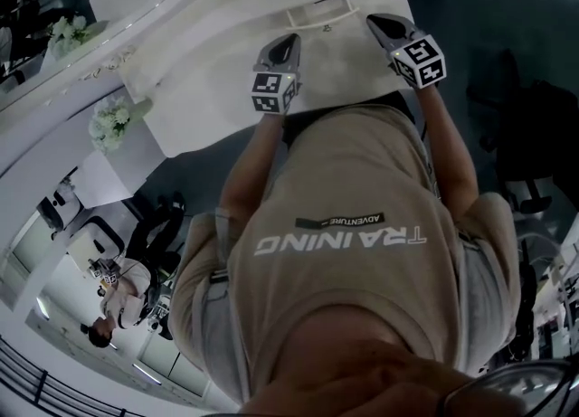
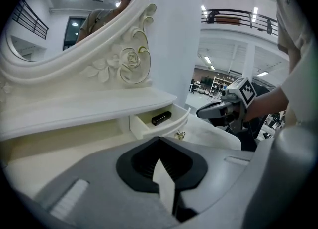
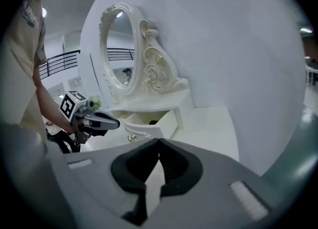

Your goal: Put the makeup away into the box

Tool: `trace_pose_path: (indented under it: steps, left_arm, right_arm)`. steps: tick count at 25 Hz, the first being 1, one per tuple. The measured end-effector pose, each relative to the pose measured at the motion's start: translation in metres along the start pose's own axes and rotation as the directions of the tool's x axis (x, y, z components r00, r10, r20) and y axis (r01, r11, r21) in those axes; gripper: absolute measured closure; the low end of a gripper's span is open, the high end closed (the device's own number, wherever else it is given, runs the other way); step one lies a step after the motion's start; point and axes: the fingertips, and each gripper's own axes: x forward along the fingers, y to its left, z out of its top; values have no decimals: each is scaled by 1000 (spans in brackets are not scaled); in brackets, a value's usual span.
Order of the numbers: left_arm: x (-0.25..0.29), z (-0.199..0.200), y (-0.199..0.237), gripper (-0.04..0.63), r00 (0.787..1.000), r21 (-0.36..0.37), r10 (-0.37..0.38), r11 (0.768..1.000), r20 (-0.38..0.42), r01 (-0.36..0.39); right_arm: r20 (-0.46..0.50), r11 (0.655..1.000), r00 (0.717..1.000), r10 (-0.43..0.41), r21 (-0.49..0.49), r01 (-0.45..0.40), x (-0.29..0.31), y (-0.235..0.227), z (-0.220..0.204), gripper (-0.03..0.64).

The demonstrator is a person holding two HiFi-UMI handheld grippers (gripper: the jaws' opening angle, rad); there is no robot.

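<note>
Head view first: the left hand-held gripper (image 1: 288, 42) and the right hand-held gripper (image 1: 380, 22) hover over the white glossy tabletop (image 1: 344, 67). Both point at the small white open drawer (image 1: 318, 15) at its far edge. The makeup cannot be made out from here.

In the left gripper view, the left hand-held gripper (image 2: 159, 140) has its jaws pressed together with nothing between them. Ahead, the small black cylindrical makeup tube (image 2: 161, 118) lies on its side inside the drawer (image 2: 149, 129). The drawer sits under a raised shelf (image 2: 89, 106) below the carved oval white-framed mirror (image 2: 64, 24), and it seems to serve as the box. The tube looks light, rigid and smooth, so it is probably slippery and apt to roll. A pinch across its middle would likely hold best. The drawer walls crowd it closely, and the small metal knob (image 2: 180, 134) juts toward the near edge. The right hand-held gripper (image 2: 203, 111) hangs near the drawer's right side.

In the right gripper view, the right hand-held gripper (image 3: 159, 141) also has its jaws pressed together and empty. The tube (image 3: 152, 122) shows only as a dark spot in the drawer (image 3: 149, 129). The left hand-held gripper (image 3: 115, 122) hangs close at the drawer's left and could get in the way of a reach.
</note>
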Motion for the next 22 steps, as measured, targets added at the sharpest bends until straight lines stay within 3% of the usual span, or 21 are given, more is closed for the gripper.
trace_pose_path:
  steps: [15, 22]
  left_arm:
    - [22, -8, 5, 589, 999, -8, -17, 1000, -39, 16]
    - [27, -4, 14, 589, 999, -27, -2, 1000, -32, 1]
  right_arm:
    - [-17, 992, 992, 124, -6, -124, 40, 12, 2, 614]
    - [-32, 991, 990, 136, 25, -135, 52, 8, 7, 614]
